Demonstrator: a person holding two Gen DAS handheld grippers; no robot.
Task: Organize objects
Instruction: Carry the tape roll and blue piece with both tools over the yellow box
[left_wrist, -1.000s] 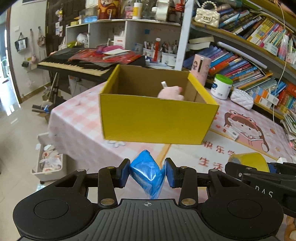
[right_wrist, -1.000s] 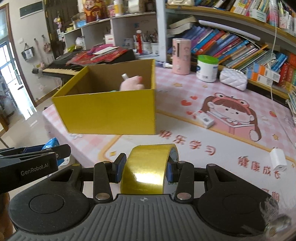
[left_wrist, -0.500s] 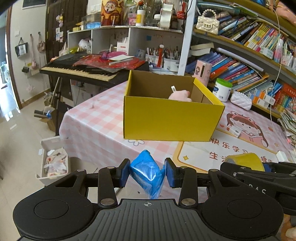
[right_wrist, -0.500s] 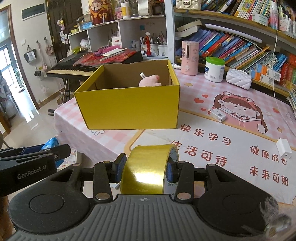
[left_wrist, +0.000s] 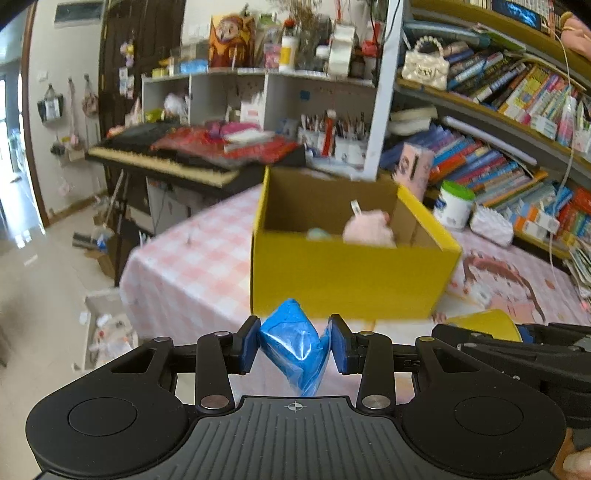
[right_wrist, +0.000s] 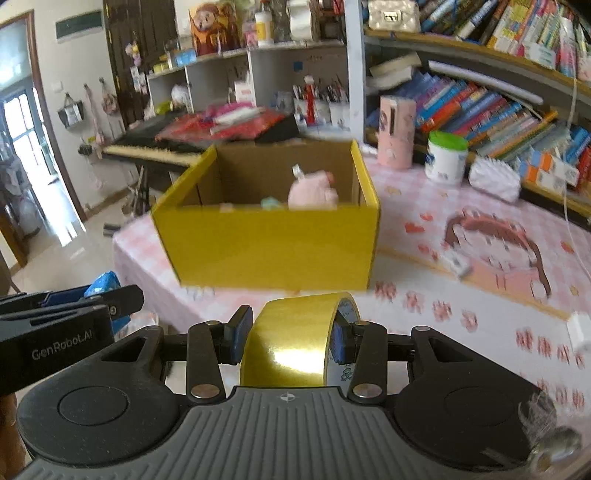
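Left tool (left_wrist: 293, 343) pinches a crumpled blue plastic packet (left_wrist: 295, 341) between its pads, while the right tool (right_wrist: 291, 338) clamps a roll of gold tape (right_wrist: 291, 345), both held in the air on the near side of the yellow cardboard box (right_wrist: 273, 247). That open box stands on the bench (right_wrist: 480, 295) with its pink checked cloth, and a pink plush toy (right_wrist: 312, 192) lies inside it against the far wall.
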